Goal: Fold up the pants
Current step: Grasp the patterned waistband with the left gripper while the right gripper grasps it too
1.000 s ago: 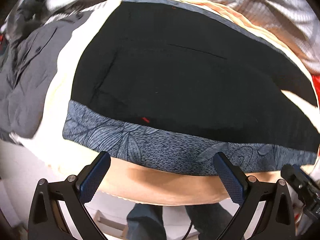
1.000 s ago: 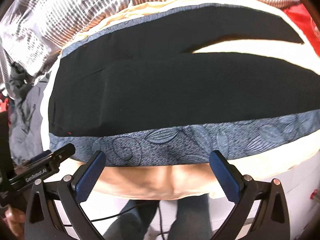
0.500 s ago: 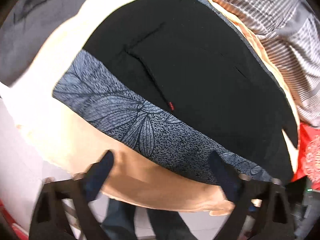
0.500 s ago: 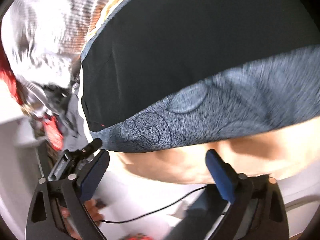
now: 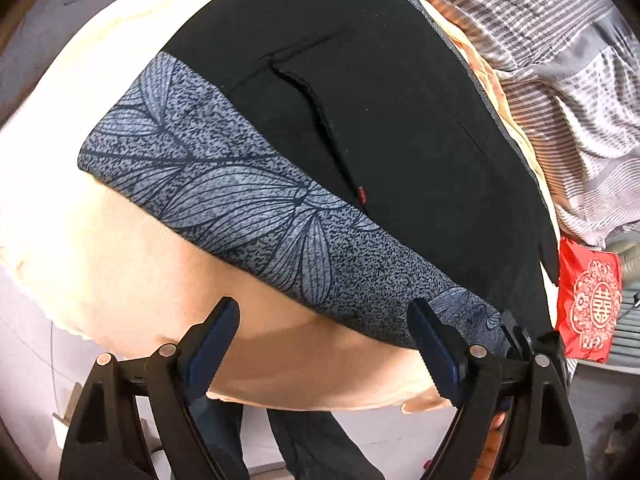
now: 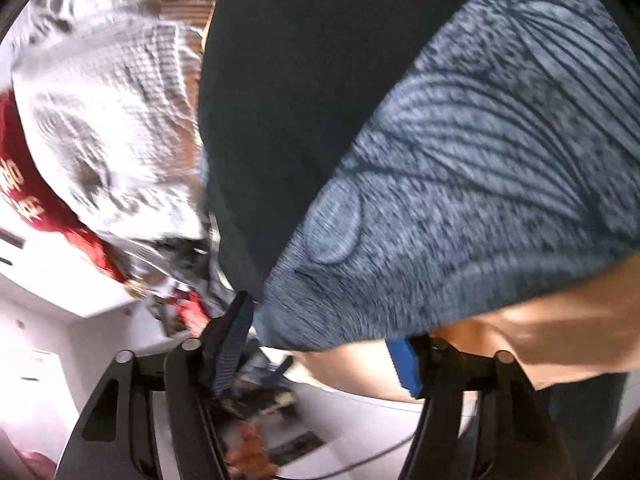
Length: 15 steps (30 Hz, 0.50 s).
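Black pants (image 5: 400, 128) with a pocket seam and a small red tag lie flat on a blue-grey leaf-patterned cloth (image 5: 248, 208), which covers a cream bed cover (image 5: 80, 184). My left gripper (image 5: 324, 320) is open above the near edge of the patterned cloth, with nothing pinched. In the right wrist view the picture is blurred. There the pants (image 6: 288, 100) and a corner of the patterned cloth (image 6: 460, 184) fill the frame. My right gripper (image 6: 320, 324) has its jaws closing, with the cloth's corner hanging between the fingers; the pads do not clearly press on it.
Grey striped bedding (image 5: 560, 52) lies beyond the pants, and a red embroidered pouch (image 5: 588, 304) sits at the right. A person's legs in jeans (image 5: 312, 448) stand below the bed's edge. A hand (image 6: 248, 456) and white furniture (image 6: 52, 320) show at the lower left.
Both grippers came down and rolled toward the near edge of the cloth. The right jaws narrowed around the cloth's corner, and the left jaws narrowed slightly.
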{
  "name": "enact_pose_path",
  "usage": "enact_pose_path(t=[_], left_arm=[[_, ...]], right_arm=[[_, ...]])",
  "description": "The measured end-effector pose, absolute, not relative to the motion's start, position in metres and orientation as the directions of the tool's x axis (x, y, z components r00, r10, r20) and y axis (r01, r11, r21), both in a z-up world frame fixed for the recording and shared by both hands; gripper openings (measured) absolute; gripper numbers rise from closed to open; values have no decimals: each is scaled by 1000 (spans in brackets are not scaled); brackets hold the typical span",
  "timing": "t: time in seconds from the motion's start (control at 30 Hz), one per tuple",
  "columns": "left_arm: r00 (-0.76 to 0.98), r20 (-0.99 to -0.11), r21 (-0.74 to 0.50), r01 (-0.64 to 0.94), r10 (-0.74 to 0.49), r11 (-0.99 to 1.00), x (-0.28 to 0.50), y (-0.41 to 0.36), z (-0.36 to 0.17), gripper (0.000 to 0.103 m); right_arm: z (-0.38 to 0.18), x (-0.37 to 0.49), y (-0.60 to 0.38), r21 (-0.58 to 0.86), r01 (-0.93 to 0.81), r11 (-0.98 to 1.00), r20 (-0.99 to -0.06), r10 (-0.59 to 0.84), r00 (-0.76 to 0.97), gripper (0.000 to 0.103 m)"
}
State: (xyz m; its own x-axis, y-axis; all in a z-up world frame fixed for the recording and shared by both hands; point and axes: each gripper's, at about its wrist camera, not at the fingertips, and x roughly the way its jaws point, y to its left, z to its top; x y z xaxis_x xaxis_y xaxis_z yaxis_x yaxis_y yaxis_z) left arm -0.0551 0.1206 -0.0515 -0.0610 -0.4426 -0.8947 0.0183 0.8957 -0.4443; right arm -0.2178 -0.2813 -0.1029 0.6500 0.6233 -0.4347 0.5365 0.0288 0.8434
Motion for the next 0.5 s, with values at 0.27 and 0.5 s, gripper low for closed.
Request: enact_pose_path(t=[0.27, 0.5], left_arm=[[-51, -844, -532, -58, -534, 845, -34, 116, -50, 87], [4, -822, -564, -146, -569, 813, -13, 122, -52, 73]], right_arm=[[-70, -209, -294, 881, 471, -47, -336, 639, 692, 9], [-50, -213, -302, 875, 485, -13, -366, 639, 677, 9]])
